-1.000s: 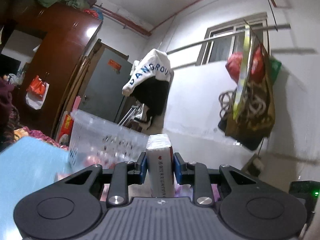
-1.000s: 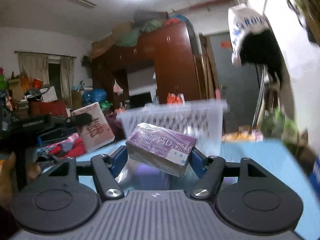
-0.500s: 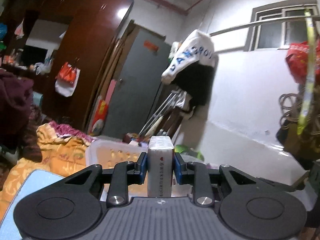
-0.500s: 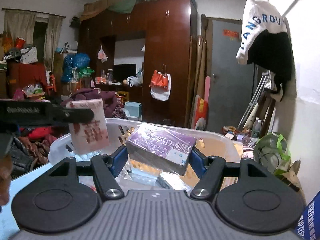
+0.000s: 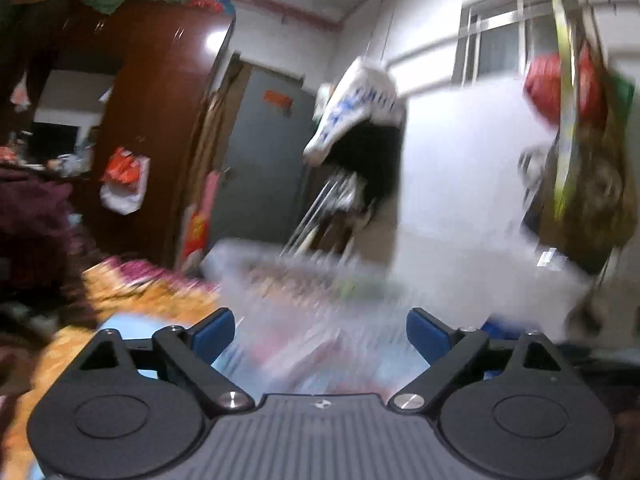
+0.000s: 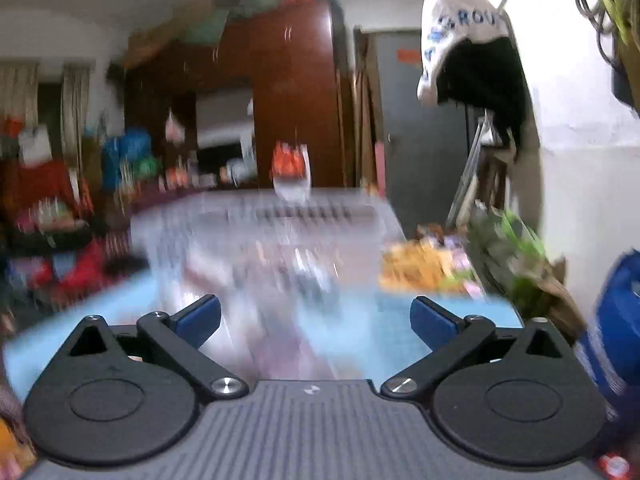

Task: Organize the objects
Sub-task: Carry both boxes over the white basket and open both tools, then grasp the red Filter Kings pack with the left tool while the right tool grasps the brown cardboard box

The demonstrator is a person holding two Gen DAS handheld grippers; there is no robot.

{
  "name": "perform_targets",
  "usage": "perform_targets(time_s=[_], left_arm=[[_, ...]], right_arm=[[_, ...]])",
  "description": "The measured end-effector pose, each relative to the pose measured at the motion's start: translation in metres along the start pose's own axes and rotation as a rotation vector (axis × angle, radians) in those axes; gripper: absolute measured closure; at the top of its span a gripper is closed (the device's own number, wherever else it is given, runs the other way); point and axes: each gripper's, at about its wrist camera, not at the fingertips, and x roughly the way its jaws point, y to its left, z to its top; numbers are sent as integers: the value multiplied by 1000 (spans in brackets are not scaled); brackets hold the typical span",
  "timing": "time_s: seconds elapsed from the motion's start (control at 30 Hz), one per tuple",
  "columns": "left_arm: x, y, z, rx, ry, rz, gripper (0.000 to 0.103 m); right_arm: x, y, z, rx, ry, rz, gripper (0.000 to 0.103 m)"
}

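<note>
brown wardrobe (image 5: 152, 120), grey door (image 5: 260, 152), window (image 5: 516, 40)

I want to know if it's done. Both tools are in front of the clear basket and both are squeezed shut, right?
Not quite. Both tools face the clear basket, but both are open: the right tool in the right wrist view and the left tool in the left wrist view have blue pads wide apart, holding nothing.

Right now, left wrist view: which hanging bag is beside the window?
The red bag, hung high on the right beside the window. The orange-and-white bag hangs lower, on the brown wardrobe at left.
</note>
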Motion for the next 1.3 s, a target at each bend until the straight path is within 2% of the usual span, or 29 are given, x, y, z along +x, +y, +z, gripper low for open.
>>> perform_targets(time_s=[0.07, 0.17, 0.23, 0.27, 0.43, 0.57, 0.8, 0.9, 0.97, 1.13, 1.3], left_arm=[[-6, 7, -19, 26, 62, 67, 8], [4, 23, -27, -12, 142, 89, 8], [14, 31, -26, -33, 184, 96, 8], [21, 32, -27, -34, 209, 104, 8], [36, 39, -32, -53, 305, 111, 8], [44, 31, -32, -8, 352, 168, 8], [55, 19, -32, 33, 415, 127, 8], [54, 21, -32, 28, 413, 117, 16], [51, 24, -33, 3, 396, 101, 34], [45, 30, -35, -39, 353, 89, 37], [28, 32, -36, -54, 237, 47, 39]], right_arm=[[-1, -11, -24, 7, 72, -10, 0], [8, -18, -33, 18, 133, -18, 2], [17, -18, -33, 21, 173, -29, 18], [19, -18, -32, 21, 185, -23, 21], [10, -16, -38, 6, 188, -21, 44], [10, -25, -37, 44, 168, -6, 48], [13, -26, -33, 32, 141, -15, 51], [13, -28, -31, 35, 124, -15, 51], [11, -29, -32, 42, 108, -12, 52], [5, -32, -33, 69, 60, -12, 53], [-1, -36, -35, 105, -5, 0, 54]])
